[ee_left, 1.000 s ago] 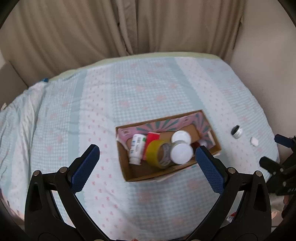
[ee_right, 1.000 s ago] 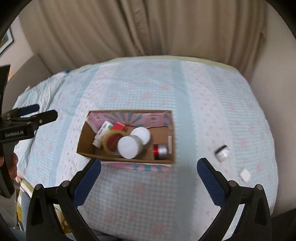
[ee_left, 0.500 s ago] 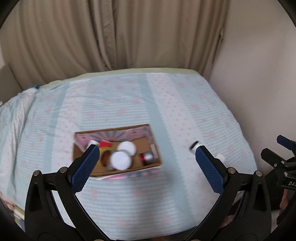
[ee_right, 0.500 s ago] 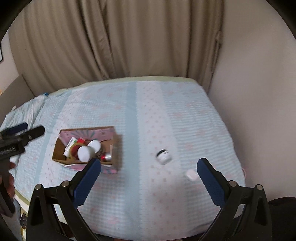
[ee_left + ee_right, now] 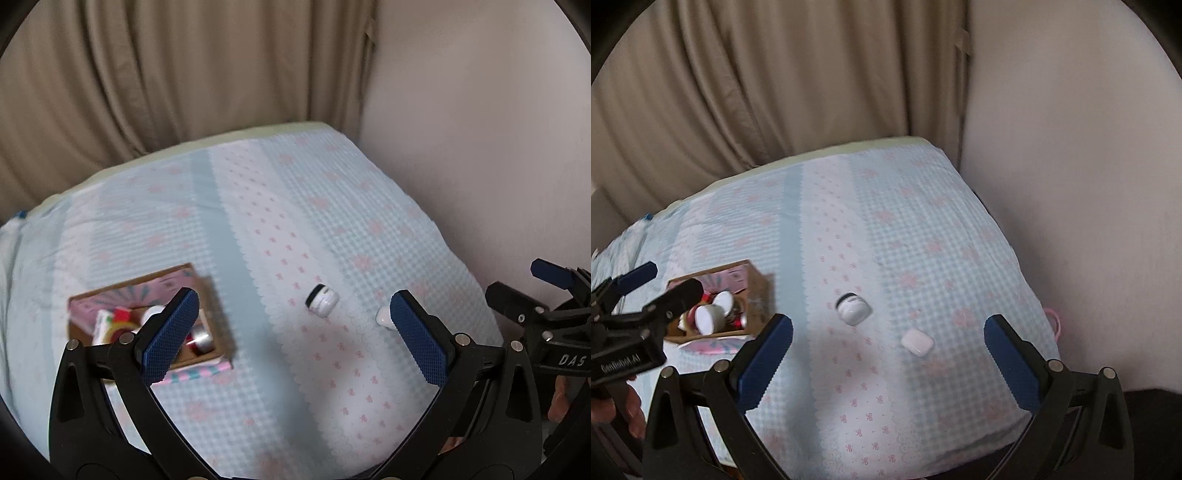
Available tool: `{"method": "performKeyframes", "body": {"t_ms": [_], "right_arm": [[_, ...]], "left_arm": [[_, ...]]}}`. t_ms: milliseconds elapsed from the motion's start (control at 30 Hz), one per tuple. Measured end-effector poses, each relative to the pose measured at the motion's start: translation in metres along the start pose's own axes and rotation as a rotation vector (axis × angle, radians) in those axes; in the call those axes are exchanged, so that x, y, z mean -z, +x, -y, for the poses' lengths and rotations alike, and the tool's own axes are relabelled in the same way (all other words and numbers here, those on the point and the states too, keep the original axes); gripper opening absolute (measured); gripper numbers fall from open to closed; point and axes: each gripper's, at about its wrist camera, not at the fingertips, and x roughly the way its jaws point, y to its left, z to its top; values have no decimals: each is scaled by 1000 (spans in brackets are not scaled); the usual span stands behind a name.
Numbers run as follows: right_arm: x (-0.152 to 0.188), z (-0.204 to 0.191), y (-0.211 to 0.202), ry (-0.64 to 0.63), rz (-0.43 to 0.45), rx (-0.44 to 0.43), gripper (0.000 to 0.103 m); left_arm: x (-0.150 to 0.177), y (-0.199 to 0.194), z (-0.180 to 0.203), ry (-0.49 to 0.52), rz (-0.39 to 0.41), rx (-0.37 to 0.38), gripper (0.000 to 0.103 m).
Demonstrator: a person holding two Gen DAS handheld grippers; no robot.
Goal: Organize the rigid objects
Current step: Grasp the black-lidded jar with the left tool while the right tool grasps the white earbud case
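A cardboard box [image 5: 216, 295] [image 5: 759, 284] with a pink patterned lining sits on the bed at the left, holding several items: white-lidded jars [image 5: 709, 317], a tape roll and a small silver-red tin [image 5: 199, 338]. A small white jar with a black base [image 5: 322, 300] [image 5: 852, 309] lies on its side on the cover right of the box. A white earbud case [image 5: 917, 341] [image 5: 383, 315] lies further right. My left gripper [image 5: 291, 325] and right gripper [image 5: 888, 350] both hang open and empty above the bed's near edge.
The bed carries a light blue checked cover with pink bows [image 5: 295, 229]. Beige curtains [image 5: 166, 74] hang behind it and a plain wall [image 5: 1071, 166] stands close on the right. A pink cord [image 5: 1054, 321] shows at the bed's right edge.
Both views have swung rightward: the box slid toward the left of each frame, and the white jar and earbud case now sit near the middle. Both grippers stay open.
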Motion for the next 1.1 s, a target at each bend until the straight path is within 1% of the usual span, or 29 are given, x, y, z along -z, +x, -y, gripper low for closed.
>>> {"method": "performKeyframes", "body": {"t_ms": [167,267,333,467,533,567,600,667,733,767,833,867,900,933,967,1033,1100], "right_arm": [[10,25,40,145,-42,32,103],[18,37,65,246,-51,50,103],[26,42,85,299,-53,77,103],[45,47,135,396,-60,135,103],[56,48,162,425,-63,163,103],[60,48,173,425,-62,174,102],[65,48,186,422,-61,192,98],[73,48,211,433,-70,229,96],[83,51,231,467,-73,242,92],[87,52,241,477,-77,251,88],[95,52,257,484,-87,268,86],[98,51,263,486,-90,278,84],[101,49,268,485,-91,286,79],[103,48,272,480,-91,292,77],[105,46,276,471,-91,301,73],[107,42,282,447,-92,334,72],[107,40,286,434,-84,354,69]], "left_arm": [[3,58,11,64,-38,58,103],[13,99,16,119,-55,78,103],[22,128,20,148,-72,93,103],[40,189,26,197,-90,117,103],[48,214,26,211,-92,134,99],[52,228,26,220,-93,140,97],[57,240,28,228,-97,143,95],[66,263,29,242,-106,155,91],[74,281,28,255,-107,170,88],[79,288,28,267,-105,170,87],[87,302,28,280,-113,180,84],[90,307,28,281,-119,185,83],[93,312,28,281,-125,196,79],[96,316,28,282,-131,207,73],[99,321,28,284,-139,212,71],[103,325,29,288,-140,215,71],[104,326,30,298,-122,218,70]]}}
